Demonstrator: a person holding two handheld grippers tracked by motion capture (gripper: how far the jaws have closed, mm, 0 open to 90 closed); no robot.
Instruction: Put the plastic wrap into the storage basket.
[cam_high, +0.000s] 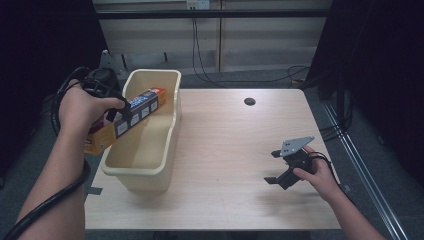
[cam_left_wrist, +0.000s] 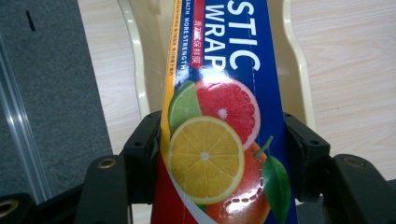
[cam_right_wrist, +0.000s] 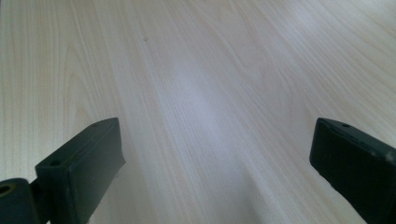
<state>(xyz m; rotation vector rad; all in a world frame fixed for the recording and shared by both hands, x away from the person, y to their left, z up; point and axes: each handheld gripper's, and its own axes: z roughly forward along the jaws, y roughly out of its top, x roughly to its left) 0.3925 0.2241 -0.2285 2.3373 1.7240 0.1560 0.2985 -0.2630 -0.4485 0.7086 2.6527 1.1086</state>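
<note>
A long plastic wrap box, blue and red with citrus fruit printed on it, hangs tilted over the cream plastic bin. Its far end reaches above the bin's inside. My left gripper is shut on the box, a black jaw pressed to each long side. The bin's rims run beneath the box. My right gripper rests low over the wooden table at the right, its jaws wide apart with bare wood between them.
The bin stands at the table's left edge. A small dark round hole sits near the table's far side. Grey floor and cables lie beyond the table's edges.
</note>
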